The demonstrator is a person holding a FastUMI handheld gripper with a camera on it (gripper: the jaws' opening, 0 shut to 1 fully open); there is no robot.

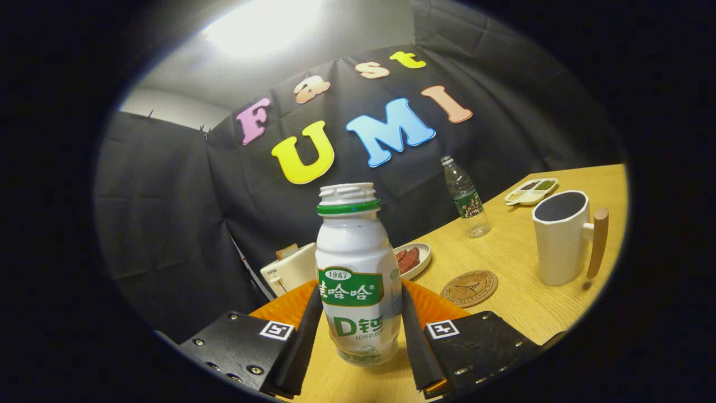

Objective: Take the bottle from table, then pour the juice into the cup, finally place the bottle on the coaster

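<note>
A small white juice bottle (358, 268) with a green label and a green ring under its threaded neck stands upright between my fingers. My gripper (361, 295) is shut on the bottle, one finger pressing each side of its lower body. Its base is close above or on the wooden table (520, 302); I cannot tell which. A round brown coaster (469, 288) lies just beyond my right finger. Further right stands a white cup (562, 240) with a wooden handle and a dark inside.
An orange plate (285, 308) lies behind the bottle, under the fingers. A white toaster (291, 268) sits beyond it, and a small dish of red food (414, 258) beside that. A clear water bottle (465, 197) and a divided snack tray (531, 190) stand at the far side.
</note>
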